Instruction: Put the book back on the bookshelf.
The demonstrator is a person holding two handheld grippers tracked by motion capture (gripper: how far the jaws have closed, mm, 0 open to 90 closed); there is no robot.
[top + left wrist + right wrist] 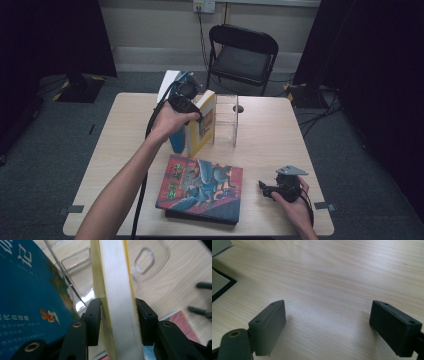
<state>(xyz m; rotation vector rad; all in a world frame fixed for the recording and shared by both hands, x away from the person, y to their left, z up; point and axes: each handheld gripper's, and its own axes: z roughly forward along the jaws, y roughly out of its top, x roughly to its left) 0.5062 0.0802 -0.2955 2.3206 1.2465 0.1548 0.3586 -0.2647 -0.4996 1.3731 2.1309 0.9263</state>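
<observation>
Near the table's front edge our right gripper (267,190) rests with jaws spread wide over bare wood, beside the flat comic book (201,187). Toward the back edge, our left gripper (117,312) is clamped on the yellow-covered book (117,290), upright next to the blue book (27,297). We judge it's being shelved; next, we steer it into the clear acrylic stand (226,119).

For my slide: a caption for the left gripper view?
Left gripper clamps yellow book beside blue book.
</observation>
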